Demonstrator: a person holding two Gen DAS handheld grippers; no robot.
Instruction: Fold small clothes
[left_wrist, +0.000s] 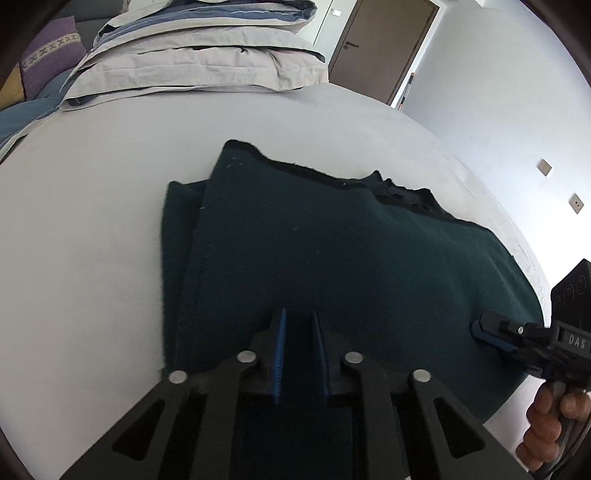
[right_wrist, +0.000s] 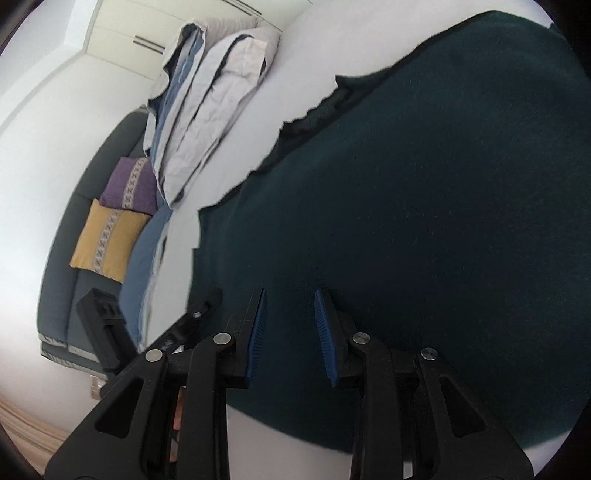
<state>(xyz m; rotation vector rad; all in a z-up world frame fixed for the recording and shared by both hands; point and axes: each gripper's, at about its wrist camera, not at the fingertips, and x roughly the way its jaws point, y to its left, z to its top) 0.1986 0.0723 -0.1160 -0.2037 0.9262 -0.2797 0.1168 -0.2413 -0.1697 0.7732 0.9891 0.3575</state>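
Now the dark green garment (left_wrist: 332, 266) lies partly folded on the pale grey bed sheet (left_wrist: 92, 221), well apart from the stacked grey-and-blue duvet (left_wrist: 199, 59). Just over the garment's near edge, the left gripper (left_wrist: 298, 325) has its blue pads slightly parted, grasping nothing. Beside it, the right gripper (right_wrist: 288, 306) hangs over the same cloth, fingers spread and empty.

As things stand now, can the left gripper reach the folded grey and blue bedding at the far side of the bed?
Probably not without moving forward. The left gripper hovers over the dark green knitted garment, and the folded grey and blue bedding lies beyond it, across bare grey sheet. Nothing blocks the way.
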